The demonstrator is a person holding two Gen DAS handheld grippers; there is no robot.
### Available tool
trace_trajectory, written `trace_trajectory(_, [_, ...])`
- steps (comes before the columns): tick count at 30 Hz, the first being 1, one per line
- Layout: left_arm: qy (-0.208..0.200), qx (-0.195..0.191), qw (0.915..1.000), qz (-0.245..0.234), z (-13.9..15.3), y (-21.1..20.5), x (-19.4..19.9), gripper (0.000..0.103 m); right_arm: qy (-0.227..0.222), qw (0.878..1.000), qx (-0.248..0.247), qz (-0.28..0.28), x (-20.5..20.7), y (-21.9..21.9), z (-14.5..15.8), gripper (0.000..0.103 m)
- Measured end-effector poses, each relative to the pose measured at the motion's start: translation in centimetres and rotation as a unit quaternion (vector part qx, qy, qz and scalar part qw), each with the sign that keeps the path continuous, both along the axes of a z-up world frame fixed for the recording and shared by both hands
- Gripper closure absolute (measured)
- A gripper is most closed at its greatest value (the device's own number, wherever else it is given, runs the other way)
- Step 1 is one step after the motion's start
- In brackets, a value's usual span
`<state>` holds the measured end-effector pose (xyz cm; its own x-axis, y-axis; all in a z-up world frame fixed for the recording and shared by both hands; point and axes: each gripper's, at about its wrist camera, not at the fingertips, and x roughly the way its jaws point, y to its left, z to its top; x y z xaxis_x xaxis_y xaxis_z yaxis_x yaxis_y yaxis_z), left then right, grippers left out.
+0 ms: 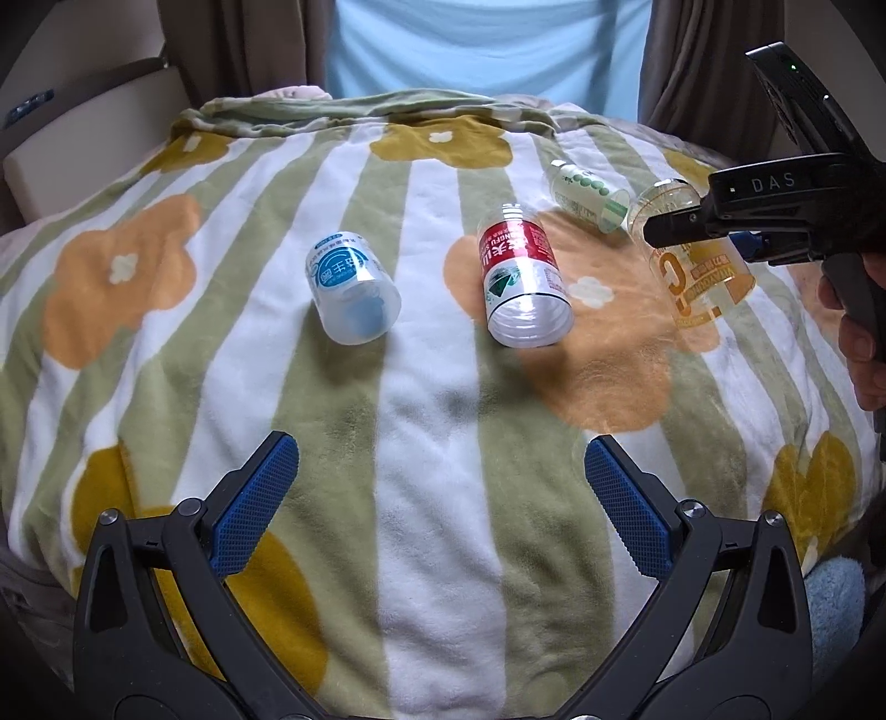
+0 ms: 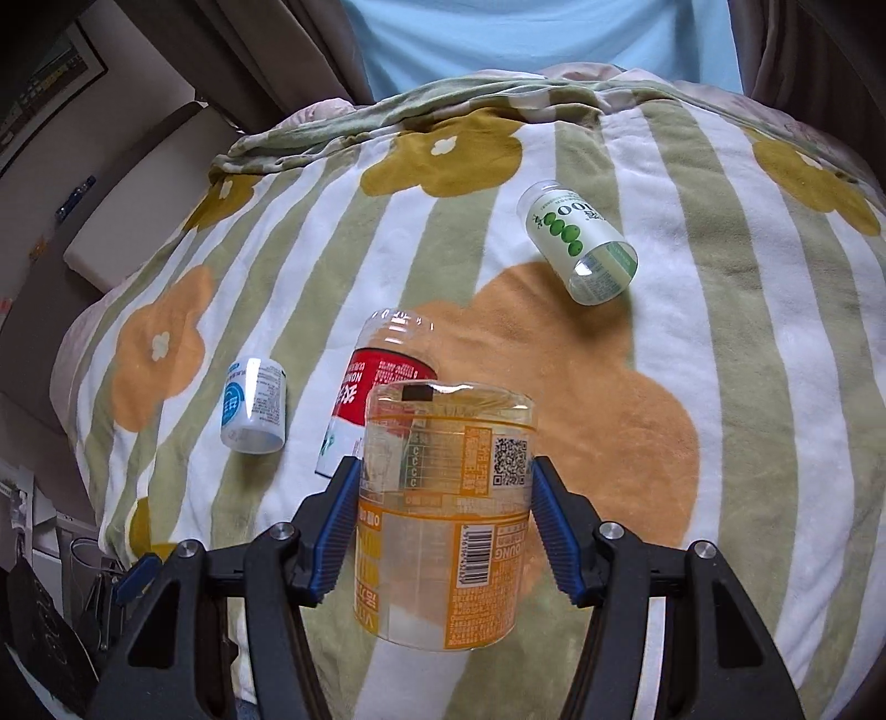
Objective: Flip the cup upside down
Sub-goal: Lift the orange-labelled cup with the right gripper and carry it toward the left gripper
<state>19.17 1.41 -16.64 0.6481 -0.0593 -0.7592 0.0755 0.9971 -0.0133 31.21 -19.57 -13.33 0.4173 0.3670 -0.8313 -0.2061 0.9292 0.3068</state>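
My right gripper (image 2: pixel 443 509) is shut on a clear cup with an orange label (image 2: pixel 443 515), held above the blanket with its closed end away from the camera; it also shows in the left wrist view (image 1: pixel 695 266), tilted, in the right gripper (image 1: pixel 673 227). My left gripper (image 1: pixel 440 487) is open and empty, low over the near part of the blanket. A red-label cup (image 1: pixel 523 277), a blue-label cup (image 1: pixel 351 291) and a green-label cup (image 1: pixel 590 194) lie on their sides on the blanket; all three also show in the right wrist view: red (image 2: pixel 382 382), blue (image 2: pixel 255 410), green (image 2: pixel 578 243).
A striped, flowered fleece blanket (image 1: pixel 421 421) covers a rounded, soft surface. A person in a light blue shirt (image 1: pixel 487 50) sits behind it. Curtains hang at both sides. A cushioned seat (image 1: pixel 83 138) is at the far left.
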Motion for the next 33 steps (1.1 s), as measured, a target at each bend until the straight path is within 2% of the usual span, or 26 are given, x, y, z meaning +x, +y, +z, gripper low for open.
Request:
trace_trajectory(4, [0.001,-0.006,1.0000,0.004,0.4,0.0,-1.3,0.000,0.014,1.000,0.008,0.021,-3.8,0.7,-0.7,0.047])
trace_trajectory(8, [0.005,-0.013,0.9999,0.007,0.5,0.1,-2.2,0.000,0.033,0.999,0.005,0.040,-6.2,1.8,-3.0,0.047])
trace_trajectory(14, [0.010,-0.011,0.9998,0.016,0.8,0.2,-3.5,0.000,0.073,0.996,0.006,0.052,-6.3,3.6,-6.7,0.047])
trace_trajectory(17, [0.011,-0.013,0.9996,0.025,0.8,0.5,-4.1,0.000,0.087,0.995,-0.002,0.057,-6.2,4.4,-7.6,0.046])
trace_trajectory(23, [0.009,-0.013,0.9992,0.037,1.4,0.8,-4.6,0.000,0.095,0.995,0.008,0.024,-6.0,4.1,-8.2,0.044])
trace_trajectory(24, [0.009,-0.008,0.9992,0.039,1.5,0.8,-4.7,0.000,0.092,0.996,0.009,0.019,-6.0,4.0,-8.1,0.038])
trace_trajectory(25, [0.009,-0.003,0.9991,0.041,1.6,0.7,-4.7,0.000,0.088,0.996,0.008,0.015,-6.1,4.0,-7.9,0.027])
trace_trajectory(26, [0.010,0.002,0.9990,0.042,1.7,0.6,-4.7,0.000,0.086,0.996,0.009,0.015,-6.1,3.9,-7.7,0.019])
trace_trajectory(27, [0.013,0.005,0.9990,0.043,1.8,0.4,-4.7,0.000,0.086,0.996,0.012,0.015,-6.2,3.9,-7.6,0.006])
trace_trajectory(28, [0.015,0.009,0.9989,0.043,1.9,0.3,-4.8,0.000,0.084,0.996,0.019,0.013,-6.3,3.7,-7.5,0.000])
trace_trajectory(31, [0.013,0.005,0.9994,0.033,2.7,-0.2,-5.2,0.000,0.049,0.998,0.048,0.007,-7.2,2.9,-6.0,0.000])
trace_trajectory(33, [0.019,-0.001,0.9996,0.022,3.3,-0.6,-5.1,0.000,0.010,0.999,0.037,0.014,-8.1,2.5,-4.5,0.000])
